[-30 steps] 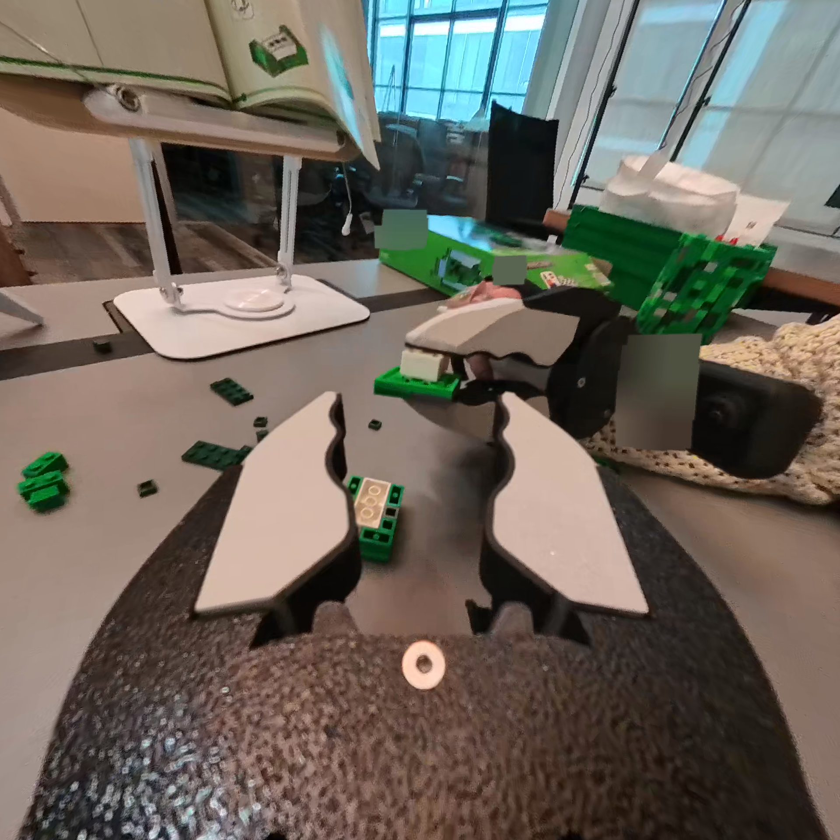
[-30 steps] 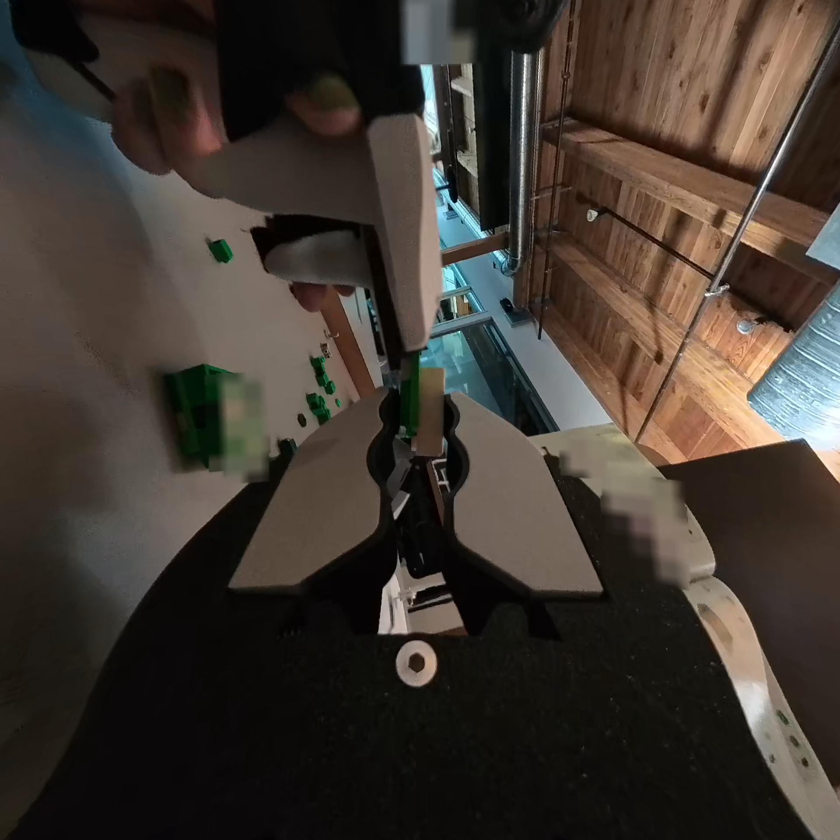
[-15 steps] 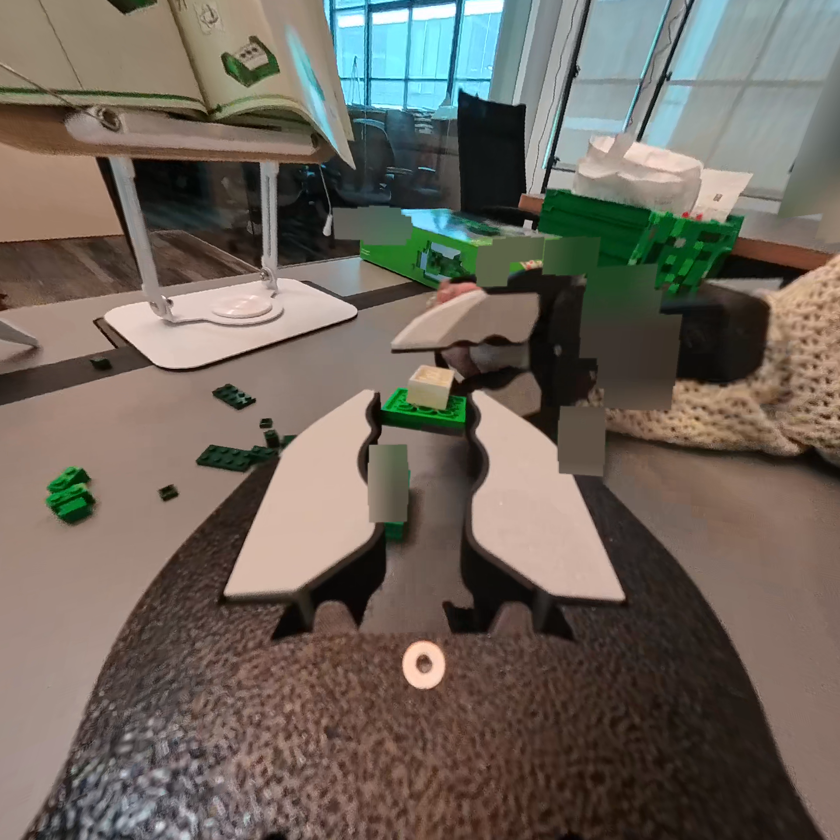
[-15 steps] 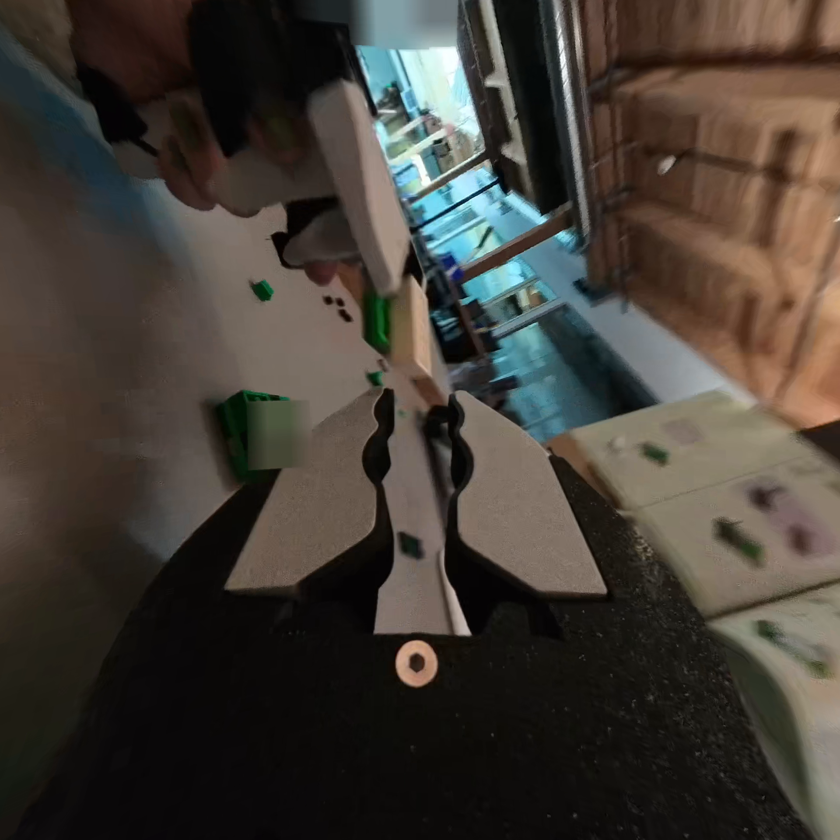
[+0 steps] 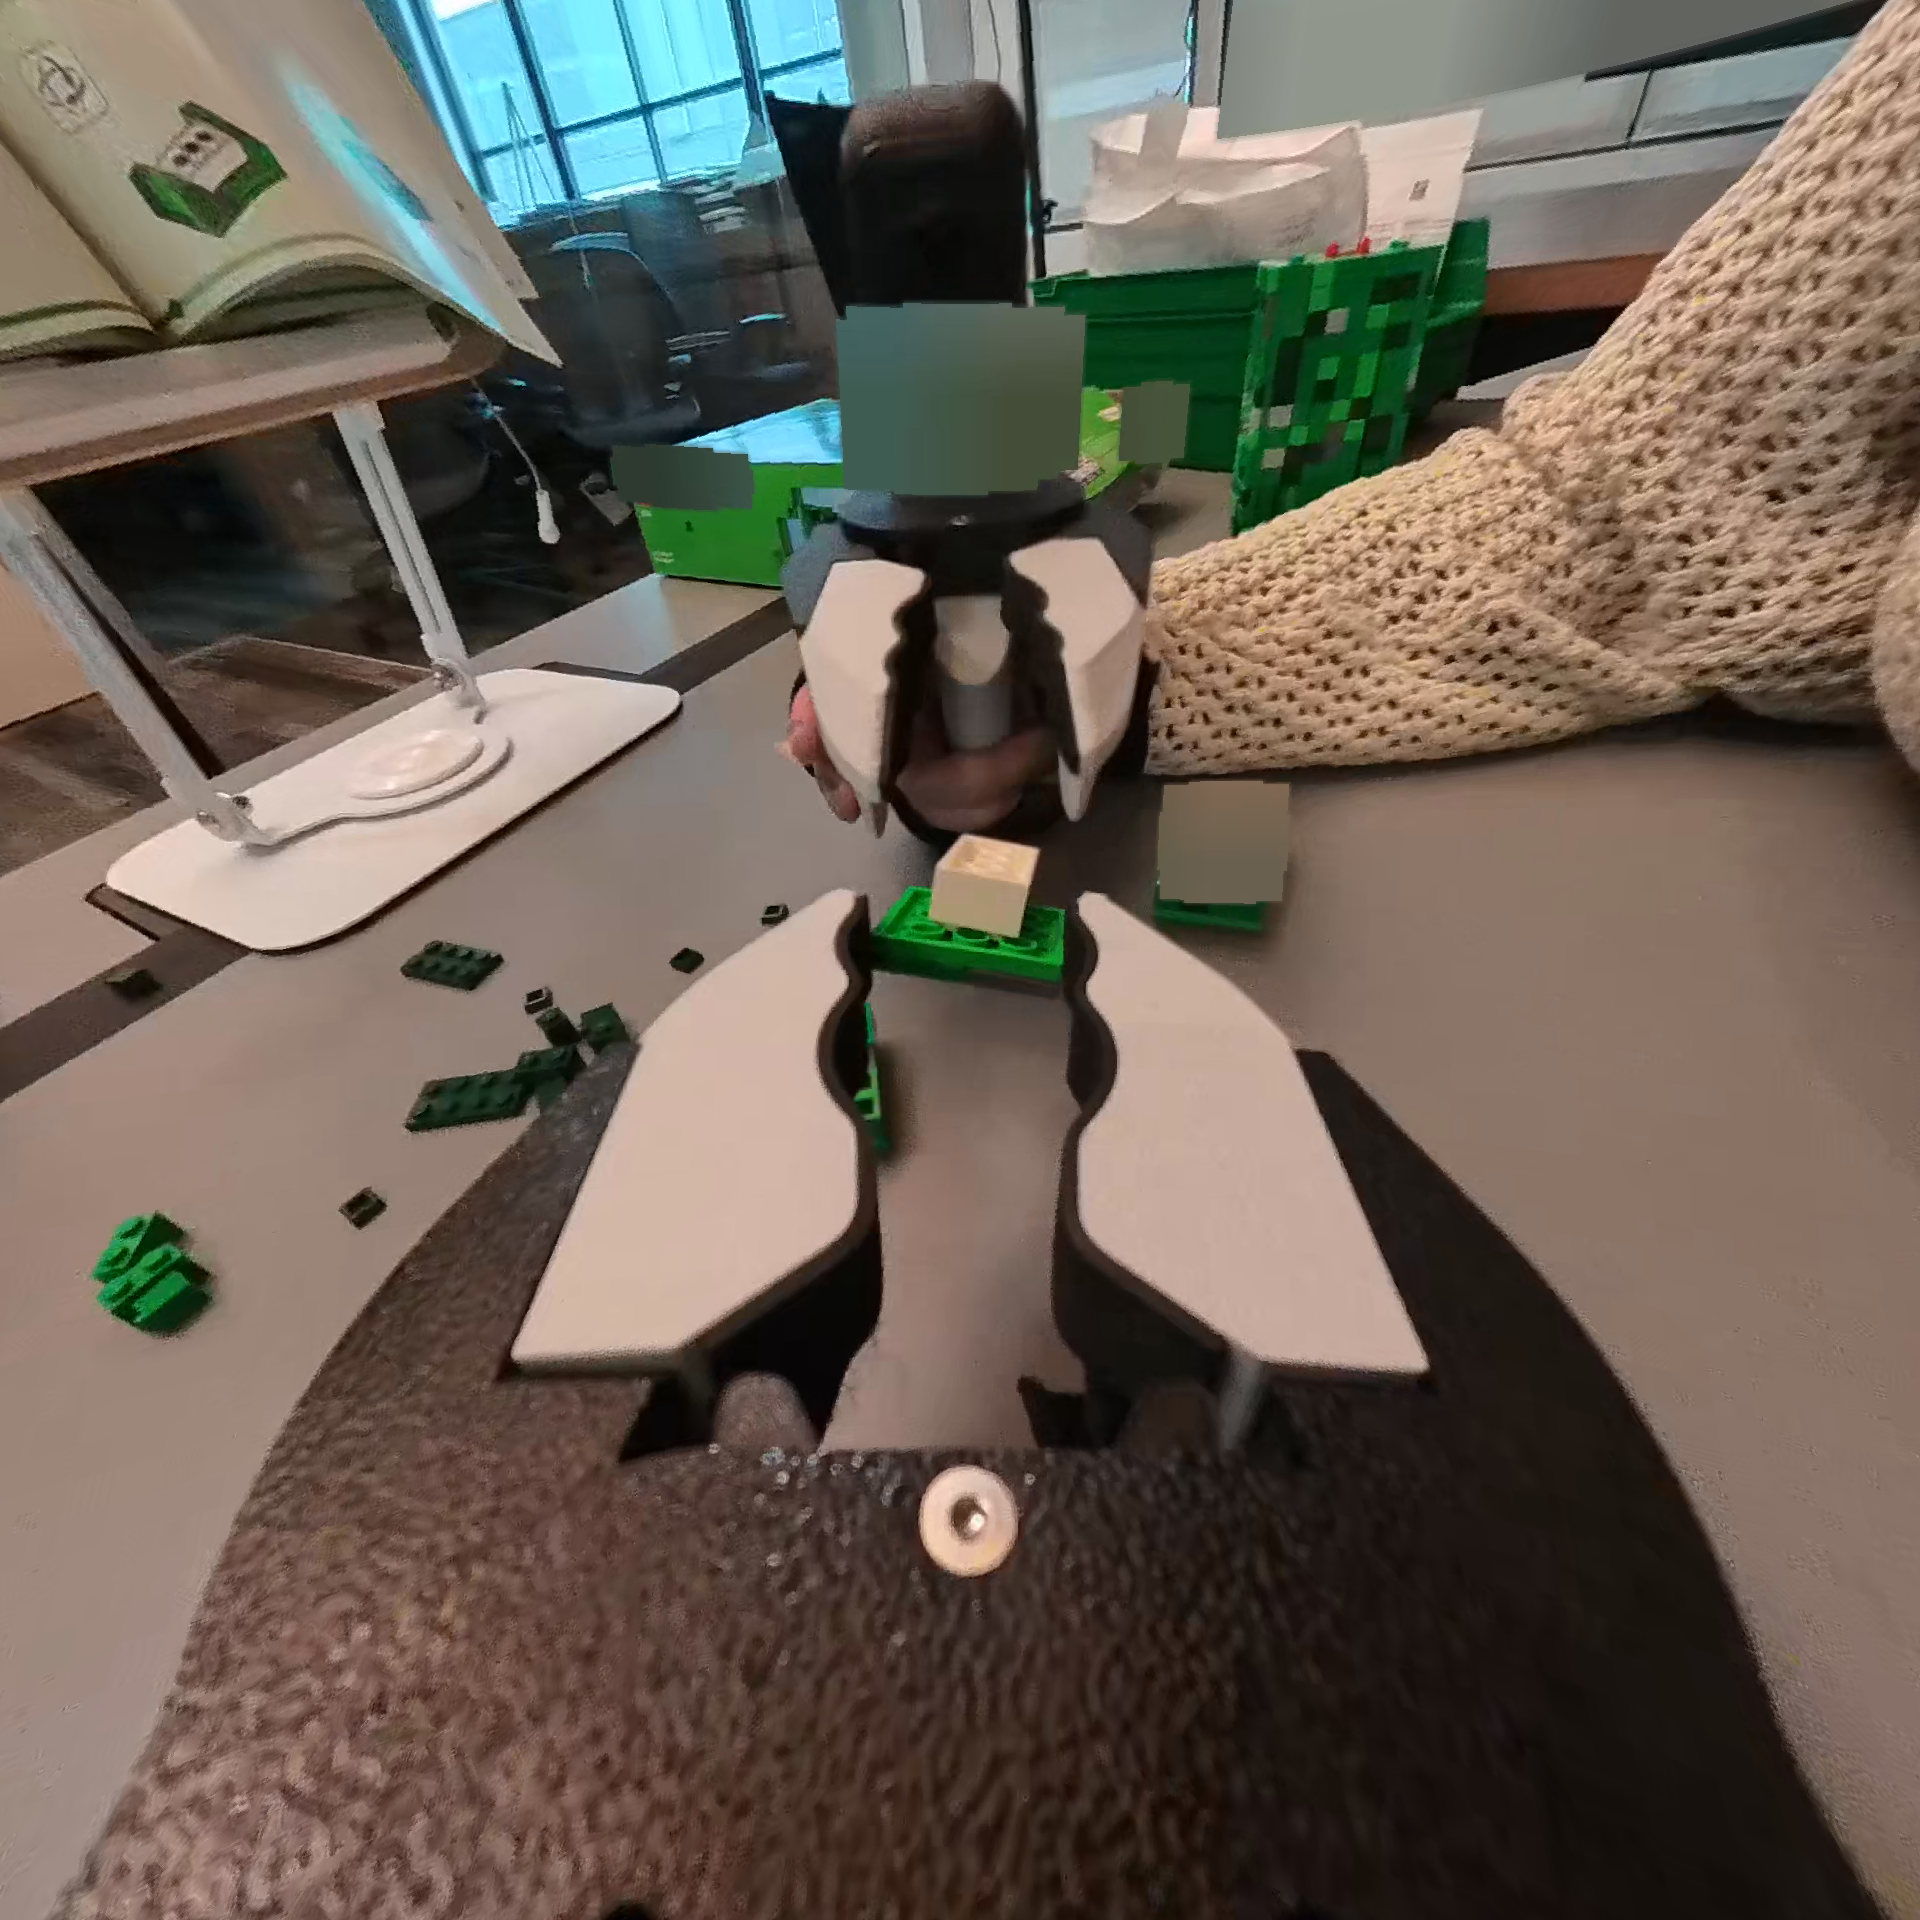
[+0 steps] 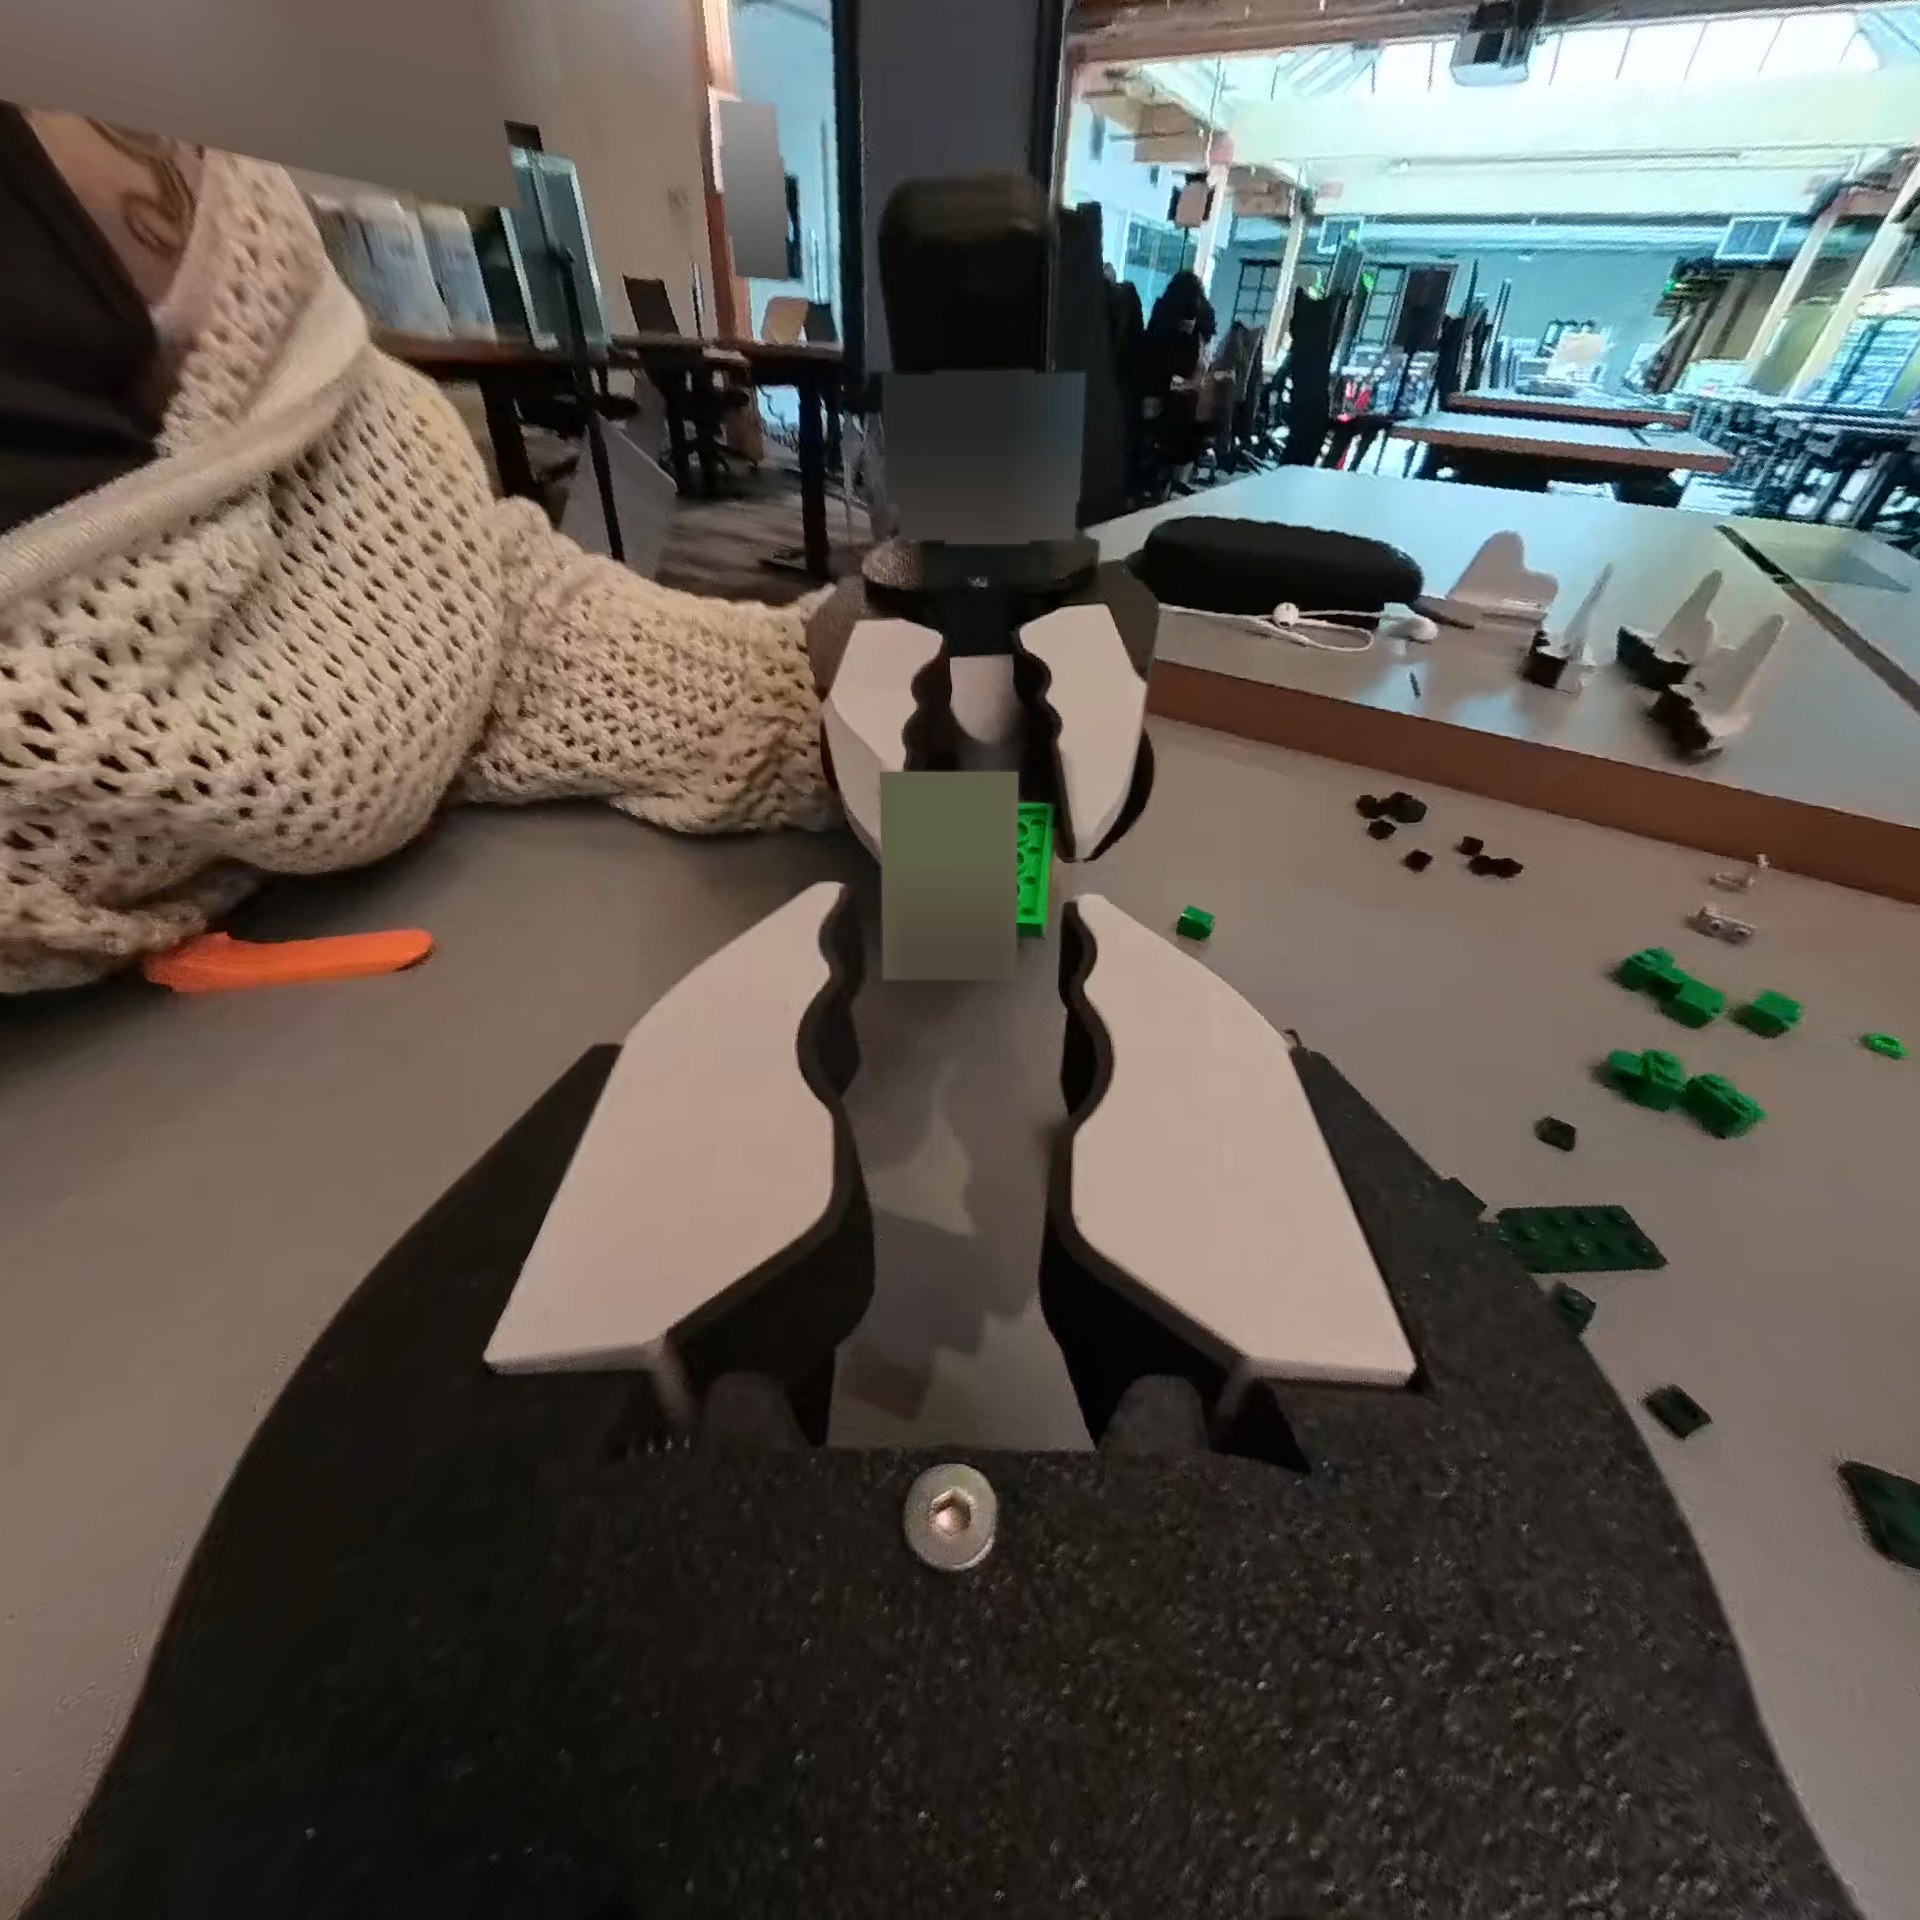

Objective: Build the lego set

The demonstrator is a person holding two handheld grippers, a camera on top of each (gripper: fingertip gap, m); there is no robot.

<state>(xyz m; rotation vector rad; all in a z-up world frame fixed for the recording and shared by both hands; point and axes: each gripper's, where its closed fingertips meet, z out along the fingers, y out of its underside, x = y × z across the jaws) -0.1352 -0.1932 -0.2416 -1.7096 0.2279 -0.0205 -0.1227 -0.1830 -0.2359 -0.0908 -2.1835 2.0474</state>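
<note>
A bright green plate point(image 5: 971, 951) with a white brick point(image 5: 985, 883) on top sits between the tips of my left gripper point(image 5: 968, 920), which is shut on the plate's two ends and holds it just above the grey table. My right gripper point(image 5: 977, 810) stands upright just behind it, open and empty. In the right wrist view, my right gripper point(image 6: 961, 914) is open with nothing between its fingers. It faces the left gripper point(image 6: 977, 842), where the green plate's edge point(image 6: 1036, 862) shows beside a blurred patch. Another green piece point(image 5: 875, 1086) lies mostly hidden behind my left finger.
An open instruction booklet point(image 5: 208, 208) rests on a white stand point(image 5: 395, 790) at the left. Loose dark green plates point(image 5: 468, 1091) and bright green pieces point(image 5: 151, 1273) lie on the table point(image 5: 1558, 1039). A green blocky model point(image 5: 1340, 374) stands at the back. An orange tool point(image 6: 291, 956) lies near a knitted sleeve point(image 5: 1507, 582). My two grippers' fingertips are within a few centimetres of each other.
My right gripper has let go of the green plate, turned upright and drawn back. My left gripper has closed on the plate and now holds it.
</note>
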